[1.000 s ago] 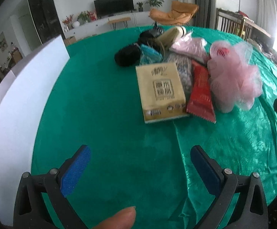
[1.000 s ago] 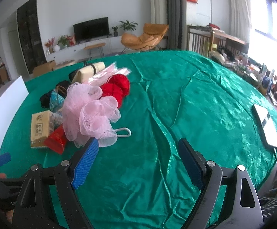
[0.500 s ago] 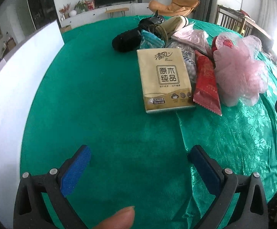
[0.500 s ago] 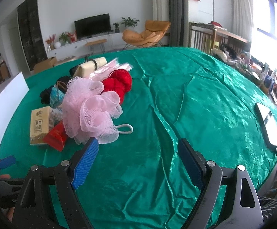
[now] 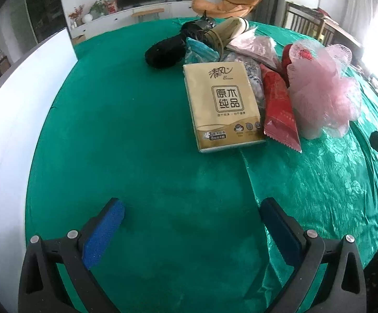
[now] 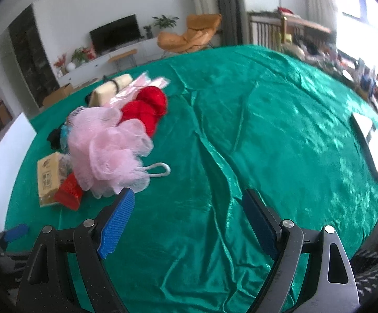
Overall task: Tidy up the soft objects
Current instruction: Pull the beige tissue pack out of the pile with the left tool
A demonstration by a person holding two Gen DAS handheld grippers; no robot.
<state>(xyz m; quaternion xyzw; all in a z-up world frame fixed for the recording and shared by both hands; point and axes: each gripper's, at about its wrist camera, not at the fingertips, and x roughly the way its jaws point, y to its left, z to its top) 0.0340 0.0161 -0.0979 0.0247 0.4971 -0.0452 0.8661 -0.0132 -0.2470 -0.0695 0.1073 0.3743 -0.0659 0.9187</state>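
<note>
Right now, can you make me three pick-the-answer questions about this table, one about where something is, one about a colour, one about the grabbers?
1. What lies right beside the tan paper tissue pack?
A. flat red foil packet
B. banana
C. toy car

2. What colour is the fluffy mesh bath sponge?
A. blue
B. pink
C. yellow

3. How is the left gripper?
A. shut on a sock
B. open, holding nothing
C. shut on the sponge

Answers: 1 A, the packet touches the pack's edge. 2 B, both views show pink. 3 B, only green tablecloth shows between its fingers.
</note>
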